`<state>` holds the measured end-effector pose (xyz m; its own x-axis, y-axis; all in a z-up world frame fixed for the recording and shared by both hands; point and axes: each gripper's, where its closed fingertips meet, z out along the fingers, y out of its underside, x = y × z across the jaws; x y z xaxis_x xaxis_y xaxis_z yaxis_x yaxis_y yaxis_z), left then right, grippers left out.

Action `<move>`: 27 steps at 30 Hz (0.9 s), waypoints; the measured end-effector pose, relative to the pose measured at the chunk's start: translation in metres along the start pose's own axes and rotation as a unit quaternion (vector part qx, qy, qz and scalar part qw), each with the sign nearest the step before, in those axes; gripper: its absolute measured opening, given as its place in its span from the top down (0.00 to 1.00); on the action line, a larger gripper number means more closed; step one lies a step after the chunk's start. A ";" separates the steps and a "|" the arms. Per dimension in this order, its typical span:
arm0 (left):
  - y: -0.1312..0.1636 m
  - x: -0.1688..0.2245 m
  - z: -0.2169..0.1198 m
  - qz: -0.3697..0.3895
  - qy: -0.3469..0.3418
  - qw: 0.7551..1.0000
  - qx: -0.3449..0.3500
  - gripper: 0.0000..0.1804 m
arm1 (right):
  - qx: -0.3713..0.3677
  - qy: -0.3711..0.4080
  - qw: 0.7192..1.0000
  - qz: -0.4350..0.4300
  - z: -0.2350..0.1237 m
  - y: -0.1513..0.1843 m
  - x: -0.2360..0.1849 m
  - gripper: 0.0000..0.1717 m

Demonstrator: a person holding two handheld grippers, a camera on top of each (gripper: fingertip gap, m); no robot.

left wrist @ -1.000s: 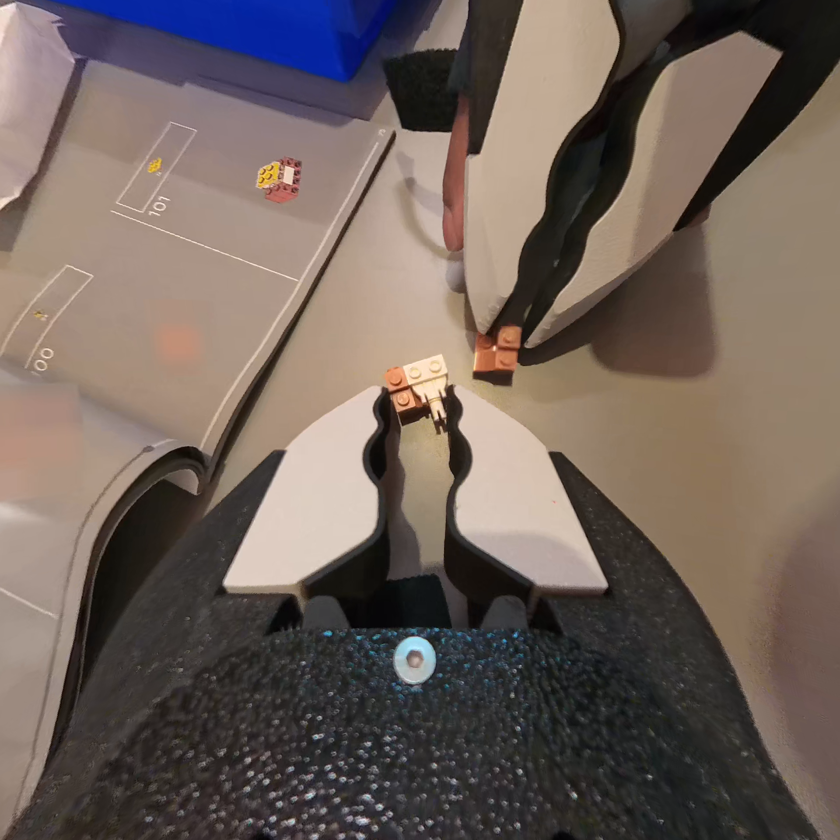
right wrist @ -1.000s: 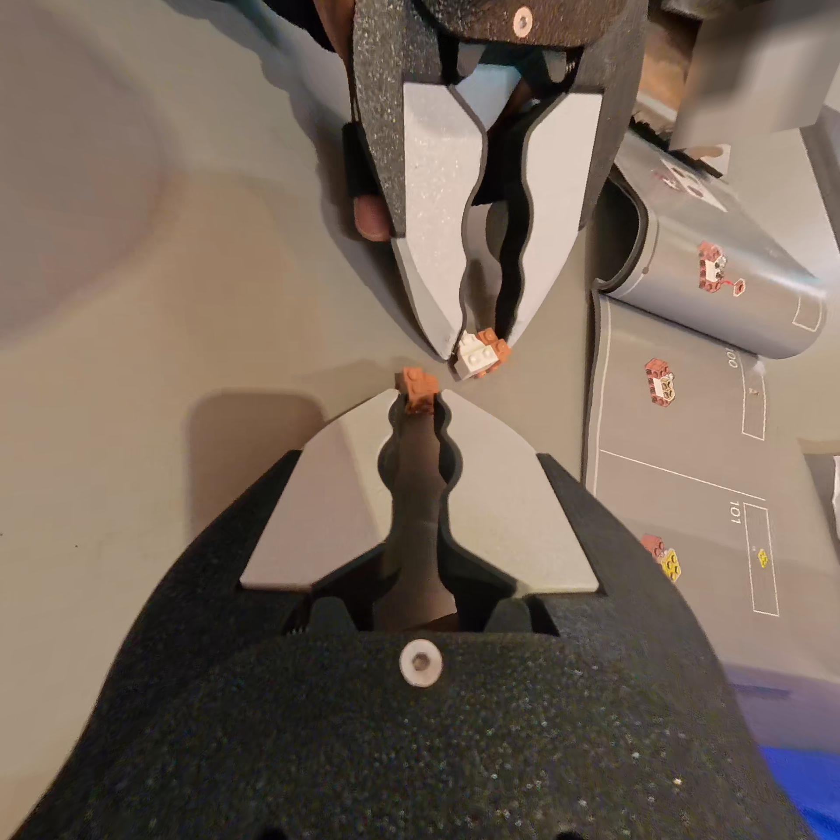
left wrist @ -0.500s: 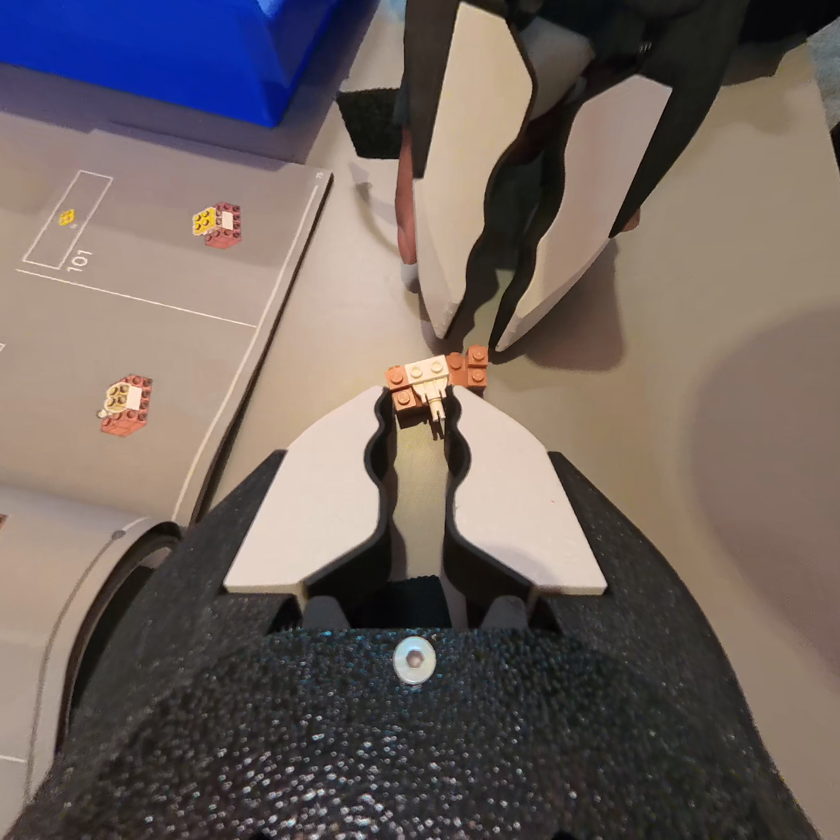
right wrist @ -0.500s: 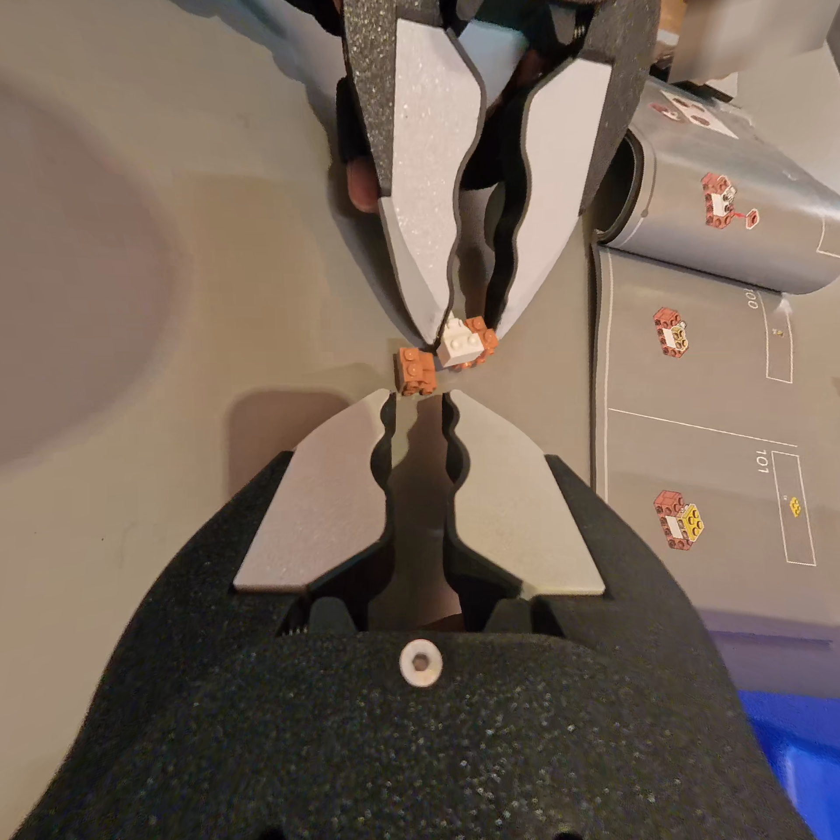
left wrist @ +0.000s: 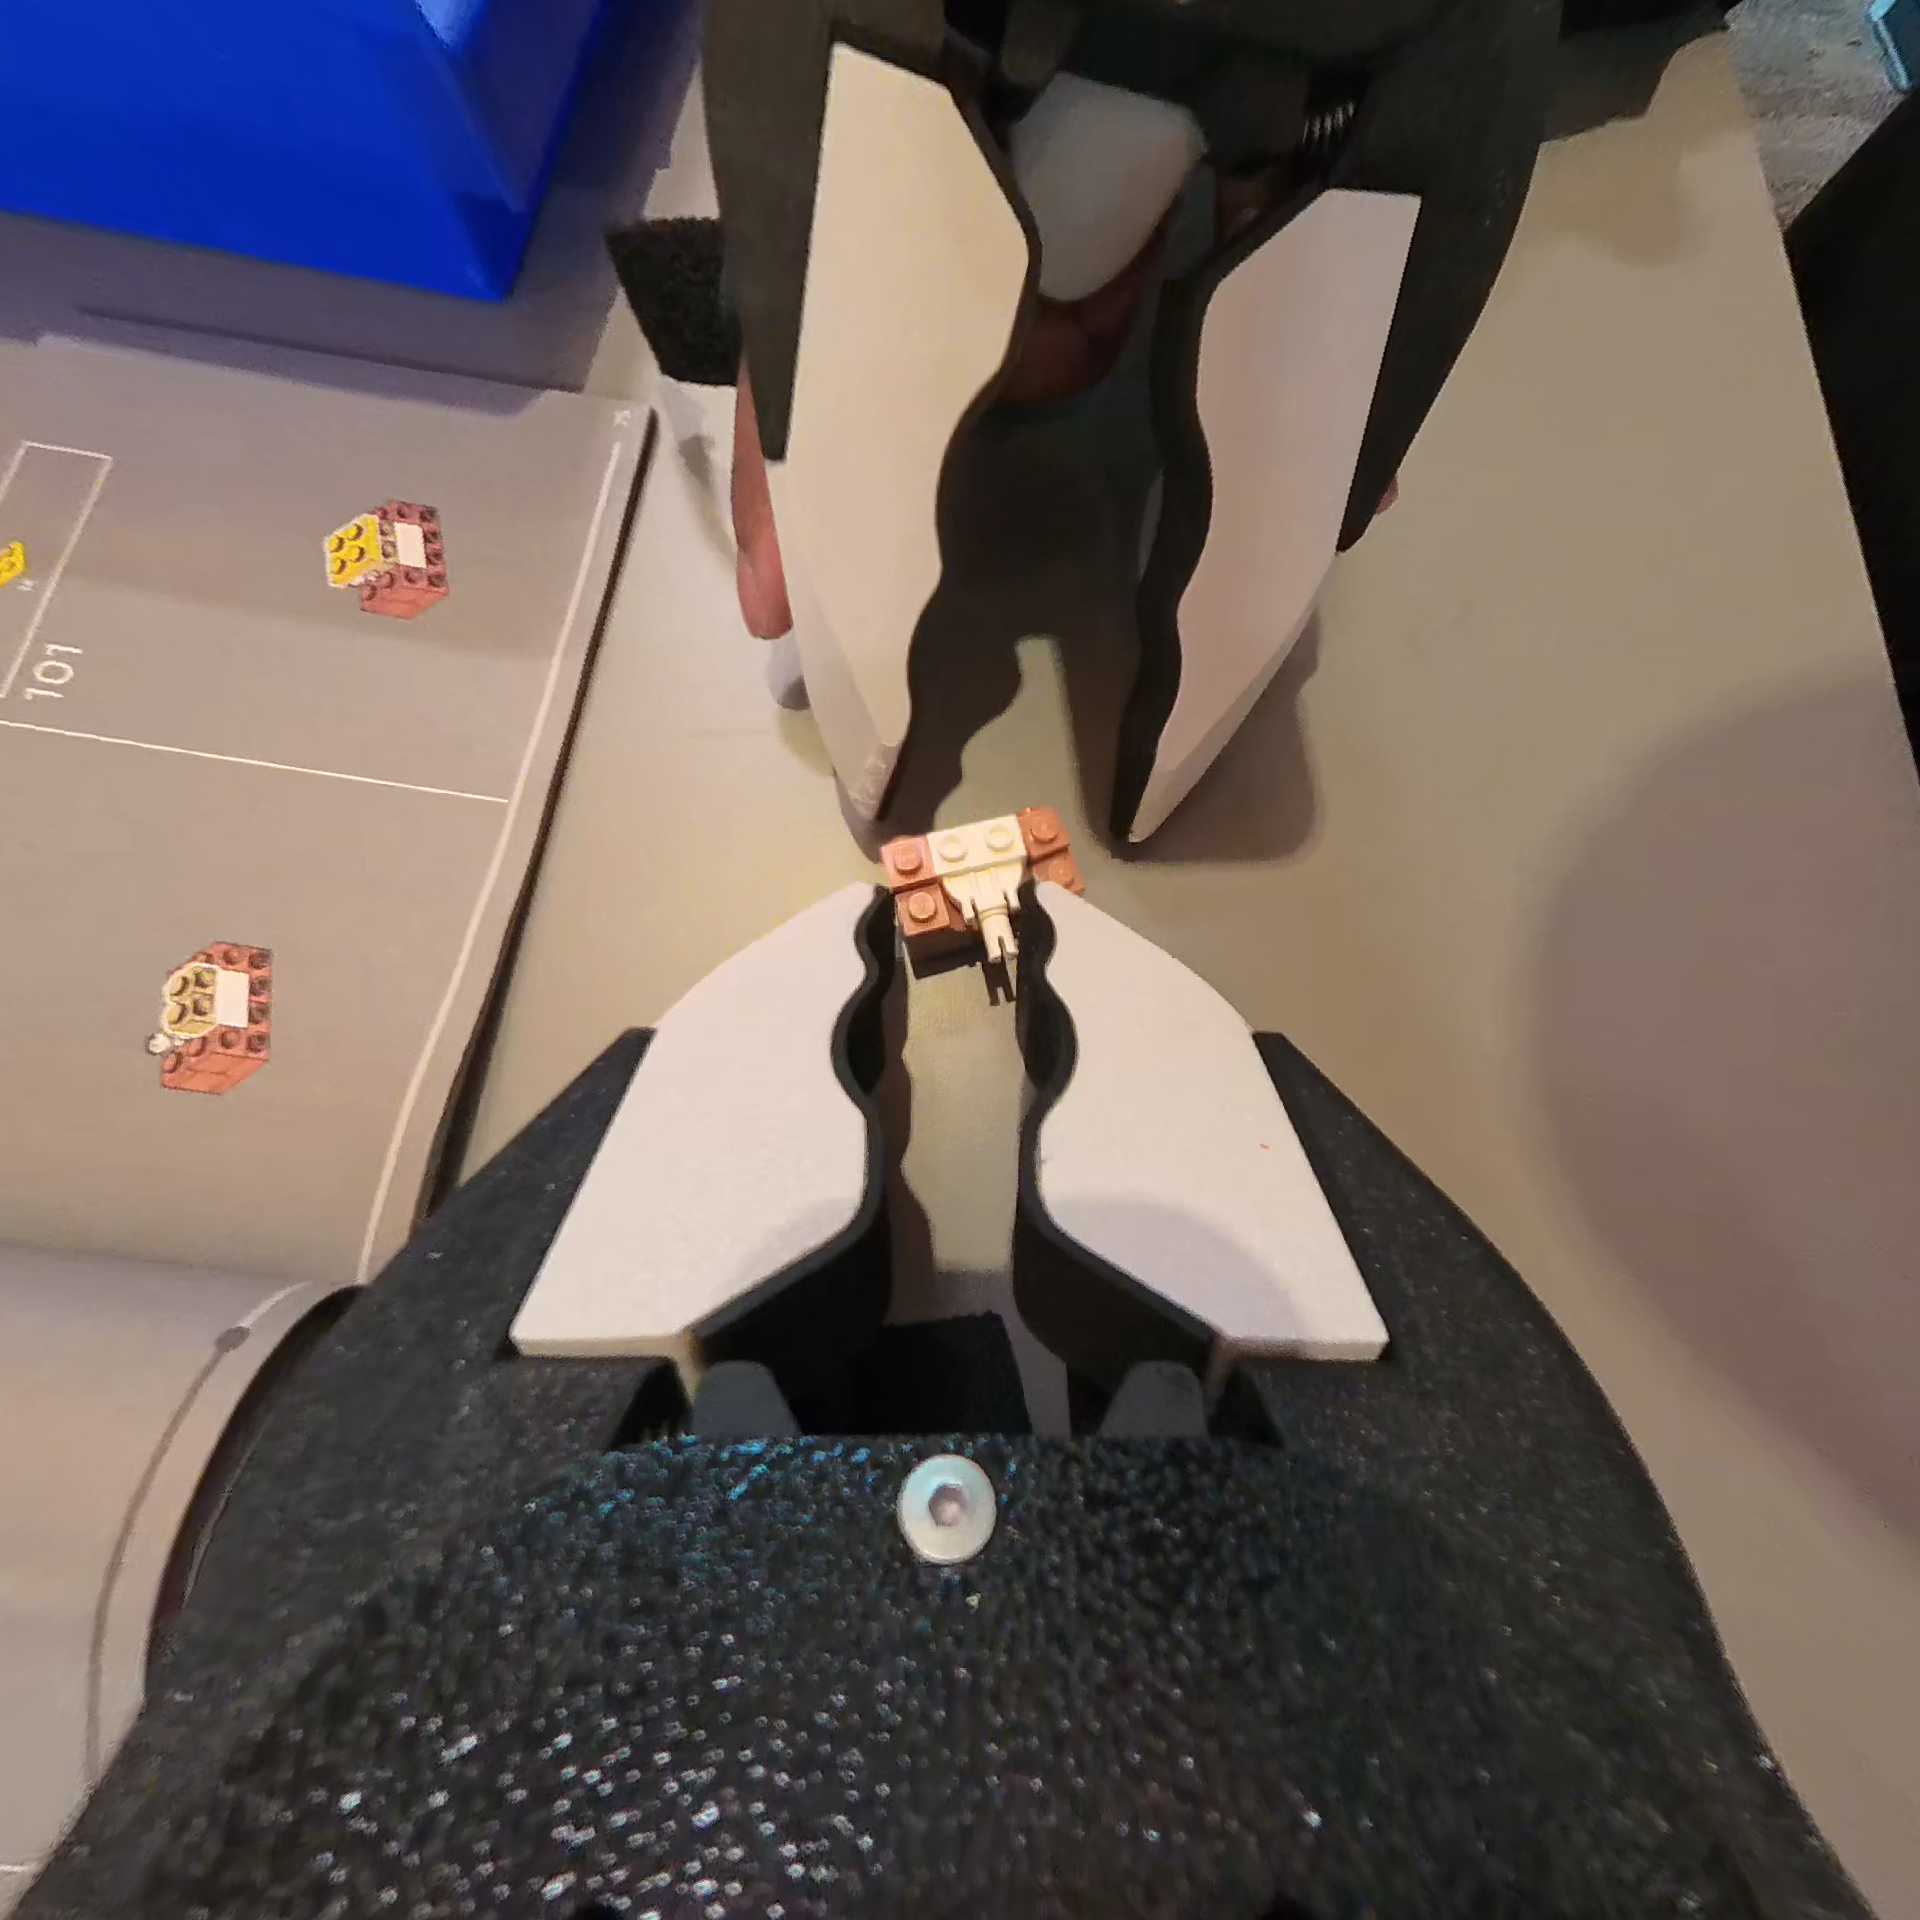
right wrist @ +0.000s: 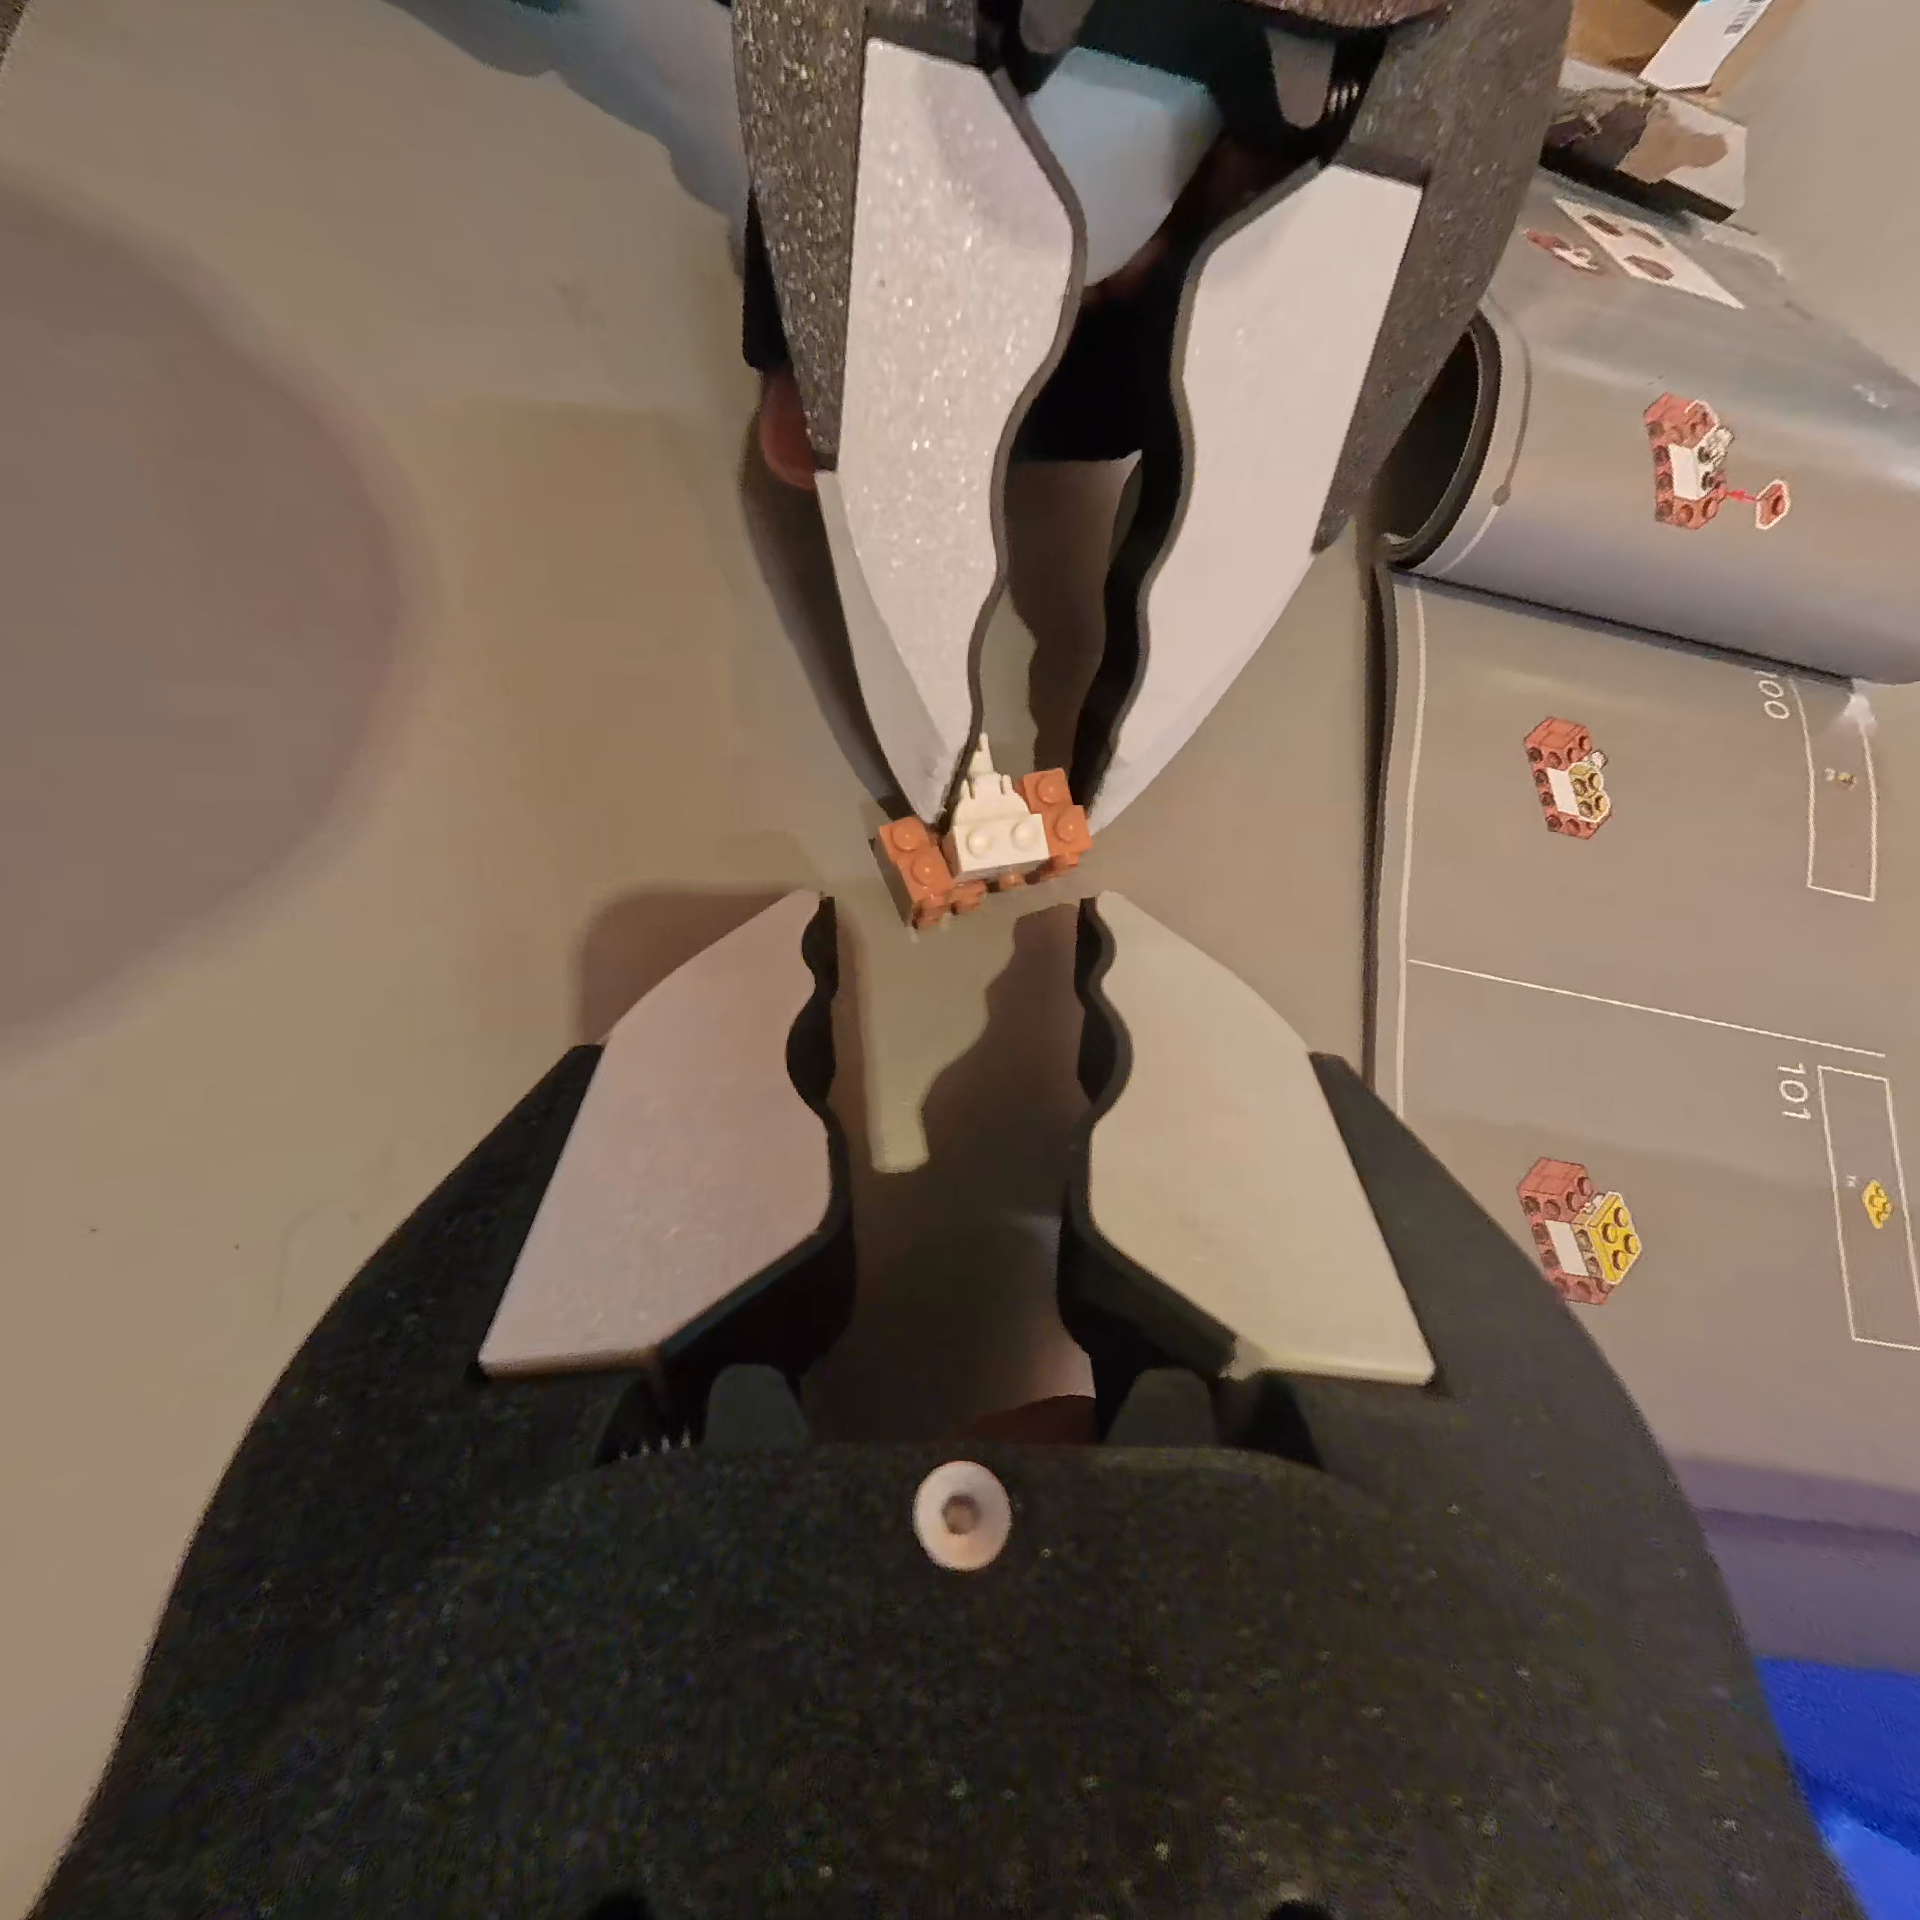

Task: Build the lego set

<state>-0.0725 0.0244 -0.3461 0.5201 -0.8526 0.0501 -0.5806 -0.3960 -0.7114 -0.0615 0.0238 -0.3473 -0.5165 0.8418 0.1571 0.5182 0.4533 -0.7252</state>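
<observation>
- Clamping from both sides, the left gripper point(left wrist: 961, 904) is holding a small brick assembly point(left wrist: 977, 878) at its fingertips, brown bricks around a cream piece whose thin peg is pointing back between the fingers.
- Its pads point(left wrist: 1049, 909) are pressing on the assembly's flanks, and the studs are facing up toward the camera.
- Standing wide apart, the right gripper point(right wrist: 951, 914) is grasping nothing; its tips are sitting just short of the brick assembly point(right wrist: 982, 842) without touching it.
- Seen from the left wrist view, the right gripper point(left wrist: 997, 821) is pointing down at the assembly from the far side, one tip on either side of it and both clear of it.
- Seen from the right wrist view, the left gripper point(right wrist: 1003, 800) is reaching in from beyond the assembly, with the cream peg showing between its fingers.
- Under the assembly a plain beige table point(left wrist: 1558, 935) is showing, with soft shadows falling on it.
- Beside the assembly, on the left gripper's left, a grey instruction sheet point(left wrist: 260, 779) is lying with printed brick drawings and white outlined boxes.
- Past the sheet, farther from the assembly, a blue bin point(left wrist: 260, 125) is standing.
- On that same side of the assembly, the sheet's far end is curling into a roll point(right wrist: 1714, 499).
</observation>
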 end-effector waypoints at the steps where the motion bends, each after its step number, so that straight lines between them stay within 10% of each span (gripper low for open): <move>1: 0.001 0.001 -0.001 -0.002 0.000 1.000 0.000 0.88 | 0.001 -0.001 1.000 -0.002 0.000 0.000 0.000 0.74; 27: 0.010 0.007 -0.003 -0.042 -0.014 0.999 0.002 0.85 | 0.005 -0.048 0.998 -0.039 0.011 -0.009 0.003 0.79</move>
<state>-0.0766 0.0135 -0.3505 0.5840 -0.8067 0.0903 -0.5314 -0.4640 -0.7088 -0.0755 0.0193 -0.3482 -0.6182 0.7720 0.1478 0.4674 0.5122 -0.7205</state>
